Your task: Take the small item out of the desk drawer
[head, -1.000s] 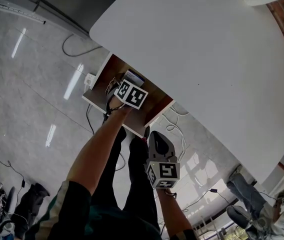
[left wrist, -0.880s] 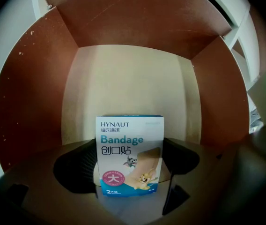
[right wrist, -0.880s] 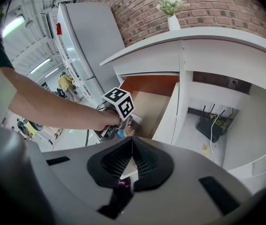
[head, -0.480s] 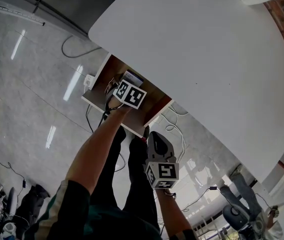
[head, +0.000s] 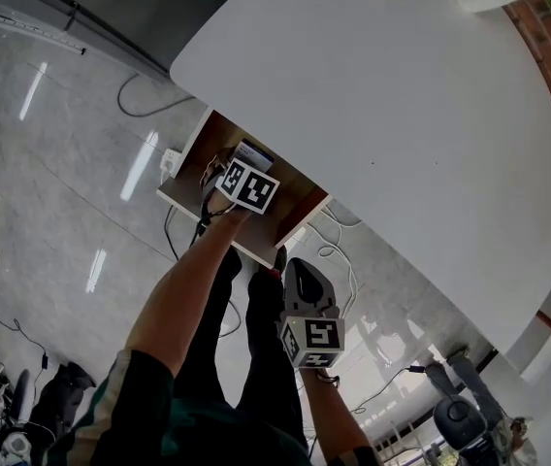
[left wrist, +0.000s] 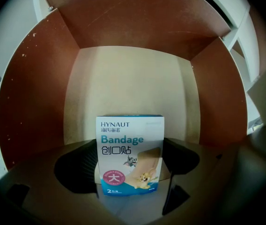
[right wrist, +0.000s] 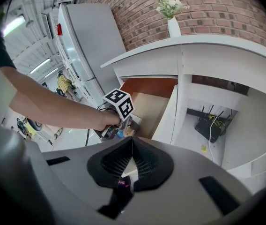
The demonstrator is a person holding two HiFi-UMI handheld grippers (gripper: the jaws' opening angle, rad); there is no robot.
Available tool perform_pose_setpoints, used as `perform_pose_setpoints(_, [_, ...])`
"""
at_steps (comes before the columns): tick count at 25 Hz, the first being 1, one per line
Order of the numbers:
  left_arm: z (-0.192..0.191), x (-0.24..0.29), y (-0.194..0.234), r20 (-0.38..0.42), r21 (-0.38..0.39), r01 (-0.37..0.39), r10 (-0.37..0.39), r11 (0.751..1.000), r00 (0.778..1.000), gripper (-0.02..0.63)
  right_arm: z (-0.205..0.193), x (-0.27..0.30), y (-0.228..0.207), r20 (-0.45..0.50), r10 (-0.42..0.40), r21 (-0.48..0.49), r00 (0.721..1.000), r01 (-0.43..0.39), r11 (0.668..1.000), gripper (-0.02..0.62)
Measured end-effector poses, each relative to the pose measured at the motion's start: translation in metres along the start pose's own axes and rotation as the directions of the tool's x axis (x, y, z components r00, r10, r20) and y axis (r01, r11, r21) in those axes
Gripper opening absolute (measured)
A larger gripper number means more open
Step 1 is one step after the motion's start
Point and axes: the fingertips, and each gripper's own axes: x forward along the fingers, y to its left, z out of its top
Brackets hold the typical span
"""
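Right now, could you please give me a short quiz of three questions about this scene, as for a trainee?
1. True or false: the right gripper is shut, with nothing between its jaws.
2. What does the left gripper grip? A) a white and blue cardboard bandage box B) a red plastic pen C) a metal key
3. Fill in: the box is inside the open brown wooden ____.
Key: 1 true; 2 A; 3 drawer.

Left claw (left wrist: 129,165) loaded; right claw (right wrist: 132,161) closed, empty.
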Motion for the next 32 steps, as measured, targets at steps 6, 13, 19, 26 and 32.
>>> perform_pose_setpoints(6, [0.002, -0.009, -0.003, 0.007, -0.004, 0.007, -0.007, 1.000, 1.000, 0.428, 0.002, -0.001, 0.000, 0.031, 0.017, 0.008, 0.999, -0.017, 1.000, 0.025])
perform_pose_setpoints(13, [0.003, -0.030, -0.004, 0.023, -0.004, 0.007, -0.007, 1.000, 1.000, 0.428, 0.008, -0.006, 0.005, 0.040, 0.032, -0.003, 0.999, -0.032, 0.999, 0.025])
perform_pose_setpoints(19, [0.015, -0.058, -0.005, 0.065, -0.012, 0.006, -0.006, 1.000, 0.998, 0.428, 0.026, -0.014, 0.012, 0.065, 0.041, 0.005, 0.997, -0.042, 0.999, 0.025])
perform_pose_setpoints(26, [0.013, -0.087, -0.011, 0.084, -0.019, 0.006, -0.004, 1.000, 0.996, 0.428, 0.037, -0.026, 0.015, 0.066, 0.050, -0.017, 0.997, -0.049, 0.999, 0.025])
perform_pose_setpoints(32, [0.003, -0.112, -0.012, 0.089, -0.050, 0.009, -0.005, 0.999, 0.996, 0.428, 0.051, -0.039, 0.020, 0.078, 0.060, -0.044, 0.995, -0.057, 0.997, 0.025])
